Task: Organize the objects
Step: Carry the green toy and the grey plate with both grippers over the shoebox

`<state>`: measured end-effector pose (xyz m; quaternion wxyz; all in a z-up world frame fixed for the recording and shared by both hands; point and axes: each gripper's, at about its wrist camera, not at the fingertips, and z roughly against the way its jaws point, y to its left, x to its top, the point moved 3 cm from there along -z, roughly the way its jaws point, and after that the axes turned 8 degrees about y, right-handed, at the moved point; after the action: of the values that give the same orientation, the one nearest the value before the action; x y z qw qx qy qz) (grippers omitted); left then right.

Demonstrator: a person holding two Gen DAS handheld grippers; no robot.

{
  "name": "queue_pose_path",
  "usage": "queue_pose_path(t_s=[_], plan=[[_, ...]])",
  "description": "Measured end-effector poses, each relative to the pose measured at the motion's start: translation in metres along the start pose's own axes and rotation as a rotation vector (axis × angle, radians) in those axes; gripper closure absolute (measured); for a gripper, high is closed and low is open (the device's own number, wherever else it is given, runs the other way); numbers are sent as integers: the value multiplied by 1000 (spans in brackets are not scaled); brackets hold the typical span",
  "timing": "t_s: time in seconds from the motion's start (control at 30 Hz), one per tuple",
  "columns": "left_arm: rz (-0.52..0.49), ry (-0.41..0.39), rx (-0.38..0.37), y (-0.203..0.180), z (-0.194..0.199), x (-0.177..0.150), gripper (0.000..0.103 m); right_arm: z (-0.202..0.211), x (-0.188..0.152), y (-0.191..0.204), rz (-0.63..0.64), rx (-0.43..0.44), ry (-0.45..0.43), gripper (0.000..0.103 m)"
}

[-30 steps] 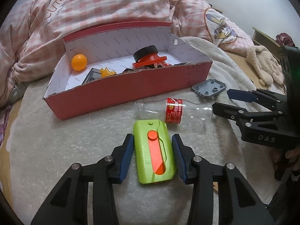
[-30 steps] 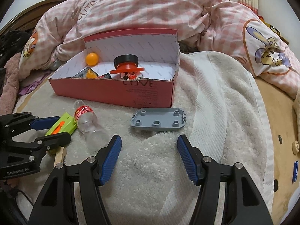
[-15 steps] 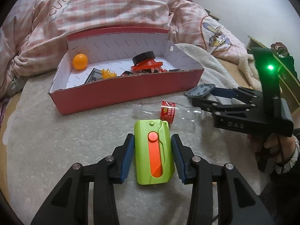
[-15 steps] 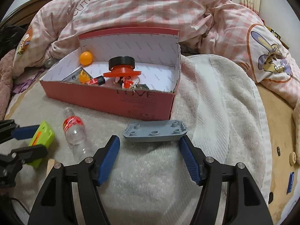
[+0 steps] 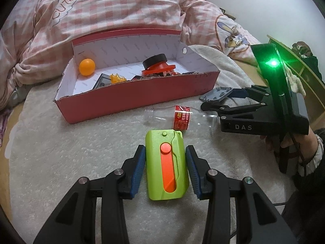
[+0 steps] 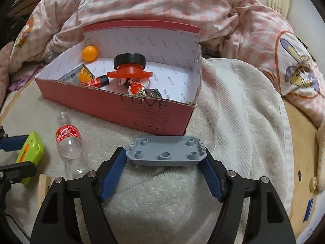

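The left hand-held gripper angles downward, its pads clamped on the green case lying on the white towel. The right hand-held gripper, also angled downward, has just been opening; its jaws straddle the grey plate before the red box, ungripped.

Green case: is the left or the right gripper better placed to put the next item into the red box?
Left, probably. The left gripper is shut on the green case, ready to lift. The right gripper has just been opening; its pads flank the grey plate without gripping it. The red box lies ahead of both.
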<state>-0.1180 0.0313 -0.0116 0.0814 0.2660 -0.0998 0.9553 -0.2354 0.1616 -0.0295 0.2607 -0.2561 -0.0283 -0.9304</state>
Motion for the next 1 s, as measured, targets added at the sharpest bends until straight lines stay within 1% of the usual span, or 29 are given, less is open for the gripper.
queue_pose_path(t_s=[0.1,0.13,0.27,0.33,0.43,0.6,0.77,0.93,1.0], plan=[[-16,-5,-3,-3,0,0,63,0,1,-1,-4,1,-3,29],[-23,-9,-5,-4,1,0,63,1,1,-2,-7,-2,-11,34],[-32,-19,-8,-7,3,1,63,5,1,-6,-27,16,-36,35],[-33,-19,-8,-7,3,1,63,11,0,-9,-41,11,-64,35],[-34,-28,-4,-7,4,2,63,17,-1,-10,-47,9,-80,35],[-24,-49,6,-6,9,5,63,28,-7,0,-32,29,-94,35],[-36,-87,25,-6,19,11,63,48,-8,11,-13,51,-146,35],[-11,-111,32,-1,24,18,63,66,-6,22,8,84,-189,35],[-4,-120,38,0,25,20,63,67,-5,23,6,92,-191,34]])
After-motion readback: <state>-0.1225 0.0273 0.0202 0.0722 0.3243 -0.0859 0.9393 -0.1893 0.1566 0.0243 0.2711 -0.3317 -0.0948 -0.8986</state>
